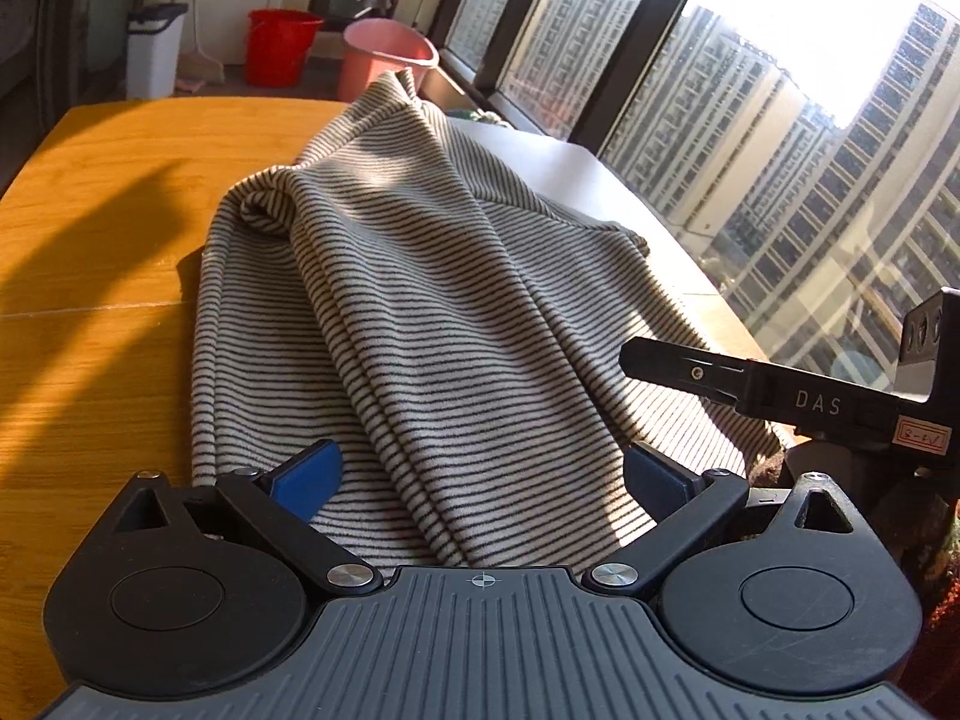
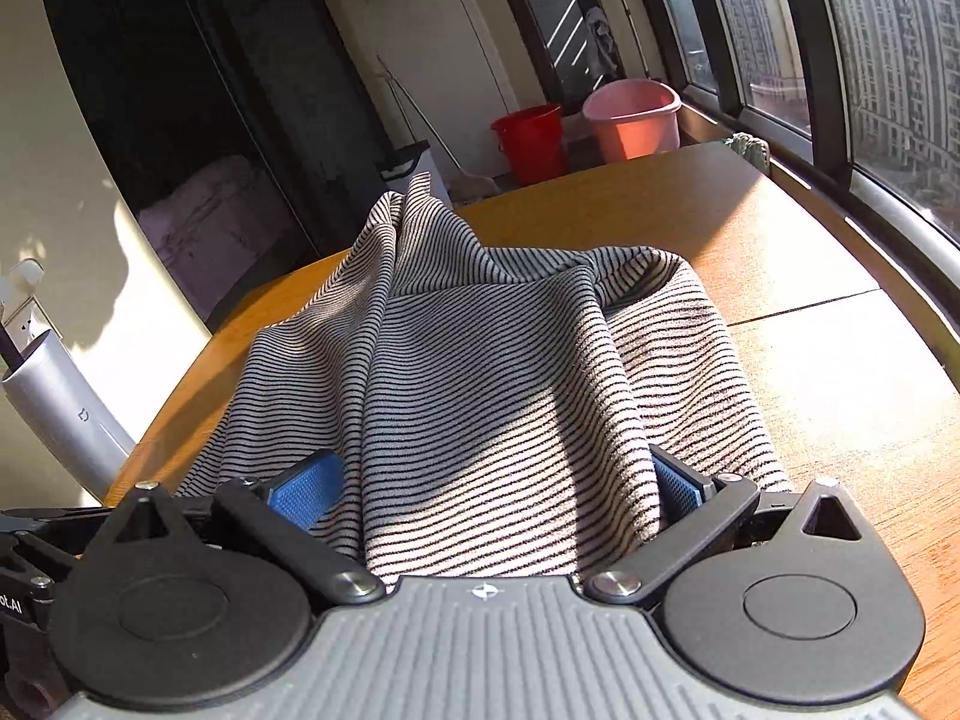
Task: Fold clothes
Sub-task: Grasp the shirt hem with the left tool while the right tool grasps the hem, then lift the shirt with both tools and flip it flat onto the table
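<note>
A striped garment [image 1: 420,312], cream with thin dark lines, lies bunched in long folds on the wooden table [image 1: 120,192]. In the left wrist view its near end runs between the blue pads [image 1: 306,477] of my left gripper [image 1: 480,480], whose jaws stand wide apart. In the right wrist view the same garment [image 2: 480,372] rises in a ridge and drapes down between the fingers of my right gripper [image 2: 486,492], which is also spread wide. The right gripper's black body [image 1: 810,402] shows at the right of the left wrist view, just over the cloth's edge.
A red bucket [image 1: 279,45], a pink bucket [image 1: 384,60] and a white bin [image 1: 153,48] stand on the floor beyond the table's far end. Large windows [image 1: 780,150] run along the right. A grey tube [image 2: 60,408] leans off the table's left side.
</note>
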A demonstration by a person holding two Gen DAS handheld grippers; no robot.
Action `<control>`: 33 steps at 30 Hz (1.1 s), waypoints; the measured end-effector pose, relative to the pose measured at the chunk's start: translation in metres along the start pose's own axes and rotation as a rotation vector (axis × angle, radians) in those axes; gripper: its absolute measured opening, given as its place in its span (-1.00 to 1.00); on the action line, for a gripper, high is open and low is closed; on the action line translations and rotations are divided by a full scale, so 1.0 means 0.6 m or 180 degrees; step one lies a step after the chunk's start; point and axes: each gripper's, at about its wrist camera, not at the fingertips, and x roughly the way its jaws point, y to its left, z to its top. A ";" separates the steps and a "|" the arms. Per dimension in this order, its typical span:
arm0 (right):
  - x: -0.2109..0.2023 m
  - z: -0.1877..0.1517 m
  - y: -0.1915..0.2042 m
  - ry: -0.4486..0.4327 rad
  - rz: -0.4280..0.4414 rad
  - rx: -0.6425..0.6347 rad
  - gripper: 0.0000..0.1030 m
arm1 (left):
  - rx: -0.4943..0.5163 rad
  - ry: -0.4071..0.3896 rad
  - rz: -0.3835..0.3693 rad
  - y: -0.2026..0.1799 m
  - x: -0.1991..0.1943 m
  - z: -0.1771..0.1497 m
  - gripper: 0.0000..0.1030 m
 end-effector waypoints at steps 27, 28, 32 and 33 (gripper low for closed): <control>-0.022 -0.013 -0.036 -0.0210 0.0260 0.0377 1.00 | 0.0464 -0.1106 0.1241 0.035 -0.050 0.100 -0.77; -0.022 -0.014 -0.037 -0.0211 0.0261 0.0378 1.00 | 0.0444 -0.1160 0.1331 0.045 -0.058 0.109 -0.77; -0.022 -0.015 -0.036 -0.0203 0.0237 0.0345 1.00 | 0.0275 -0.1282 0.1608 0.094 -0.072 0.144 -0.76; -0.022 -0.015 -0.035 -0.0200 0.0229 0.0335 1.00 | 0.0179 -0.1300 0.1672 0.111 -0.073 0.155 -0.75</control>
